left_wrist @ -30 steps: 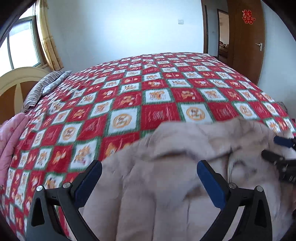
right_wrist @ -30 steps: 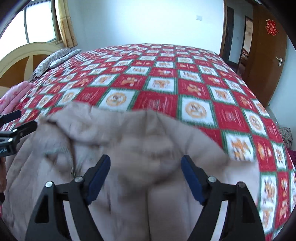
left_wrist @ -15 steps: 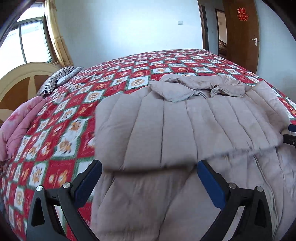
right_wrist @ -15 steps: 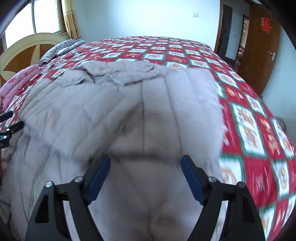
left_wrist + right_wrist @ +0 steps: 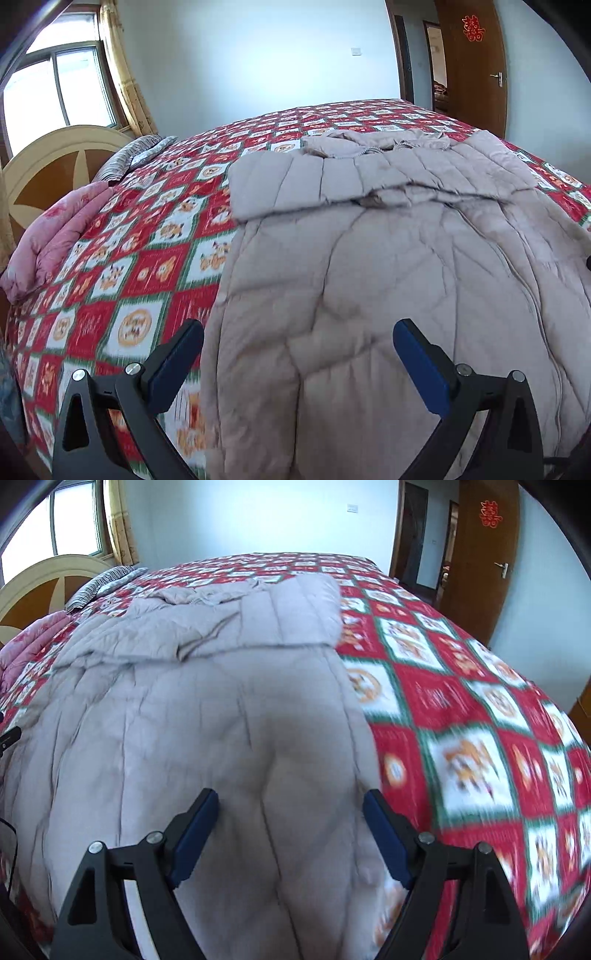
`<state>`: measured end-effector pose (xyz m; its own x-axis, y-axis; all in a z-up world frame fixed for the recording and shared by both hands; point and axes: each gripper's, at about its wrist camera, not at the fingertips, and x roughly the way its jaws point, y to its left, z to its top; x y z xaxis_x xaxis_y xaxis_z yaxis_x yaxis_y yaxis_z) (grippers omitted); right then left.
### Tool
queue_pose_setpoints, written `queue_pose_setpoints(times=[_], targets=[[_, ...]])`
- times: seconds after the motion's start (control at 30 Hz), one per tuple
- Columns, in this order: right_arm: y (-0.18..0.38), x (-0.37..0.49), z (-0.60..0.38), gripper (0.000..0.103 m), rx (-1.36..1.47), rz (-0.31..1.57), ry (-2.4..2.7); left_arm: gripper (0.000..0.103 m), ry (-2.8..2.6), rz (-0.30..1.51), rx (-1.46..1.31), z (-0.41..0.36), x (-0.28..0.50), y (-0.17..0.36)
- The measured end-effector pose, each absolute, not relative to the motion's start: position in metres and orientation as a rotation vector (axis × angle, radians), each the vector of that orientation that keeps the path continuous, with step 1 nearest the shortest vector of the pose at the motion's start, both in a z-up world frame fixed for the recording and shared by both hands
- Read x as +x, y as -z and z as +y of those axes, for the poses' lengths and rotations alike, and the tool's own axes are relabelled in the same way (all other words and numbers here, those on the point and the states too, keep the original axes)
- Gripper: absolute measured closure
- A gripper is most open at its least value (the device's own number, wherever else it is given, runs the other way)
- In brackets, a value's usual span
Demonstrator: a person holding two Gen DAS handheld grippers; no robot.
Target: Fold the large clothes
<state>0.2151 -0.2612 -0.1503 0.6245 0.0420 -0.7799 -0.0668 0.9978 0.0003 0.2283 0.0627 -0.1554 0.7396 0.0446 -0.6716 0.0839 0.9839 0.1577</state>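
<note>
A large beige quilted coat (image 5: 388, 266) lies spread on the bed, collar and zipper at the far end, both sleeves folded across its upper part. It also shows in the right wrist view (image 5: 207, 720). My left gripper (image 5: 295, 362) is open and empty above the coat's near left edge. My right gripper (image 5: 290, 834) is open and empty above the coat's near right edge. Neither gripper touches the fabric.
The bed carries a red, white and green patterned cover (image 5: 147, 266). A pink quilt (image 5: 55, 236) and a striped pillow (image 5: 136, 155) lie at the left by the headboard (image 5: 48, 166). A brown door (image 5: 476, 62) stands at the back right.
Both grippers have drawn back from the coat's collar end to its near end and risen. The sleeves now lie folded across the coat. Both grippers stayed open.
</note>
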Motion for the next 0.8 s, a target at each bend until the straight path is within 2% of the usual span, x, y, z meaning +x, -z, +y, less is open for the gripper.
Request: queue_pose_setpoints(times=[0.47,0.8], targets=[[0.171,0.125,-0.282,0.021,0.079,0.908,-0.05,0.001,0.075,0.788,0.195,0.073,0.15,0.183],[0.179,0.098,-0.277,0.037,0.125,0.891,-0.076,0.001,0.109,0.825,0.169,0.076,0.13,0.198]])
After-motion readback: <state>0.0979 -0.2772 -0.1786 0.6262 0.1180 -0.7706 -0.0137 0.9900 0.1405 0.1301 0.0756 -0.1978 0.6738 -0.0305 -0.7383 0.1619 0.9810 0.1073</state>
